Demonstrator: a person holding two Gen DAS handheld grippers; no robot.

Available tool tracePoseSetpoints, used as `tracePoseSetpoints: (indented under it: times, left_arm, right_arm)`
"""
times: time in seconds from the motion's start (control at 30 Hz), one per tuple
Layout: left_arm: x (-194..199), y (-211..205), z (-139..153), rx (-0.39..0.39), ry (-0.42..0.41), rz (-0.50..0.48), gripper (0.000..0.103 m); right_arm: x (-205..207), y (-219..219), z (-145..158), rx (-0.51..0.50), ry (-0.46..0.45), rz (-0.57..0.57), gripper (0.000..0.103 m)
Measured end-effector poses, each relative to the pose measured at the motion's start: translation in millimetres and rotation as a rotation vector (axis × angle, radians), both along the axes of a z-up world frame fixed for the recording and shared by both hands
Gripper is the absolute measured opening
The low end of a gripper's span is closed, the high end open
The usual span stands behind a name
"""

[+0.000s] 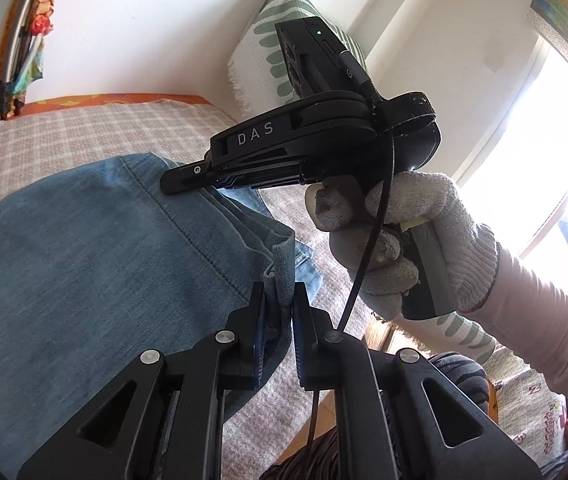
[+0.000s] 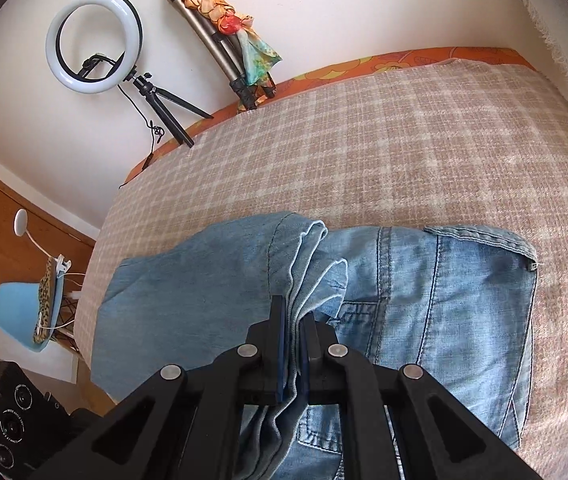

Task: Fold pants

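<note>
Light blue denim pants (image 1: 96, 240) lie on a checked bed cover (image 1: 64, 132). My left gripper (image 1: 280, 296) is shut on a folded edge of the pants. The right gripper (image 1: 188, 178) shows in the left wrist view, held by a gloved hand (image 1: 403, 240), its fingers lying on the denim. In the right wrist view my right gripper (image 2: 293, 320) is shut on bunched hem layers of the pants (image 2: 443, 300), lifted over the flat part with a pocket and seams.
A ring light on a small tripod (image 2: 94, 42) and a tripod wrapped in a scarf (image 2: 224, 28) stand by the wall at the bed's far edge. A green-patterned cushion (image 1: 284, 32) leans on the wall. A blue chair (image 2: 24, 308) stands left of the bed.
</note>
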State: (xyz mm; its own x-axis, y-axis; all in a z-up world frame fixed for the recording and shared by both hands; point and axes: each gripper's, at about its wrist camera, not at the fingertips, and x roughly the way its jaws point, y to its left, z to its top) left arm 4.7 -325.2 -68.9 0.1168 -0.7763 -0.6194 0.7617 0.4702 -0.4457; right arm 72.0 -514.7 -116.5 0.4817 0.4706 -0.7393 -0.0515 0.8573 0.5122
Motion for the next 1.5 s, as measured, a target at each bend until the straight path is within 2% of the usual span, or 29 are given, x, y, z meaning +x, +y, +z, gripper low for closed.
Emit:
tracePoseSetpoints:
  times: [0.07,0.1,0.2,0.37,0.4,0.43,0.5,0.63,0.73,0.8,0.9,1.0,1.1,1.17,1.2,1.37,1.5]
  left_arm:
    - [-2,1,-4,0.013,-0.005,-0.015,0.010]
    - [-3,3,-5,0.015,0.002,-0.017,0.010]
    - [-4,10,-2,0.001,0.010,-0.019,0.010]
    - [-12,17,15,0.001,-0.036,-0.030,0.010]
    - [-13,17,17,0.003,-0.039,-0.030,0.010]
    - [-12,19,18,0.004,-0.040,-0.026,0.010]
    - [-16,21,21,-0.006,-0.029,-0.019,0.010]
    - [-23,22,24,-0.037,-0.028,-0.034,0.010]
    - [-26,6,23,-0.046,-0.035,-0.069,0.010]
    - [-26,-8,17,-0.036,-0.030,-0.084,0.010]
    - [-28,-25,5,0.008,-0.029,-0.106,0.010]
    - [-29,-33,-4,0.060,-0.016,-0.112,0.010]
    - [-26,-25,-5,0.091,0.012,-0.099,0.011]
    - [-28,-12,0,0.101,0.011,-0.090,0.011]
    - [-29,-5,3,0.114,0.001,-0.082,0.011]
    - [-30,61,12,0.153,-0.037,-0.007,0.014]
    - [-31,121,18,0.182,-0.061,0.106,0.015]
  right_arm:
    - [-2,-2,-6,0.023,0.001,0.026,0.005]
    - [-2,-3,-8,0.040,0.006,0.033,0.011]
    - [8,-10,-15,0.150,0.026,0.032,0.044]
    - [45,-8,-31,0.257,0.059,0.007,0.042]
    - [51,-6,-33,0.266,0.069,0.000,0.034]
    - [55,-2,-32,0.254,0.065,-0.005,0.018]
    - [54,8,-18,0.186,0.013,0.004,0.009]
    - [33,25,32,0.016,-0.150,0.052,0.005]
    - [20,25,49,-0.123,-0.200,0.063,0.004]
    - [20,15,41,-0.178,-0.169,0.036,0.004]
    - [27,-9,16,-0.162,-0.090,-0.018,0.004]
    - [32,-16,-5,-0.134,-0.036,-0.013,0.004]
    - [33,-15,-9,-0.174,-0.004,-0.009,0.012]
    - [30,-16,-3,-0.205,-0.008,-0.015,0.027]
    - [27,-17,2,-0.225,-0.020,-0.027,0.043]
    - [9,-14,37,-0.297,-0.092,-0.036,0.045]
    - [0,20,64,-0.324,-0.171,0.044,0.048]
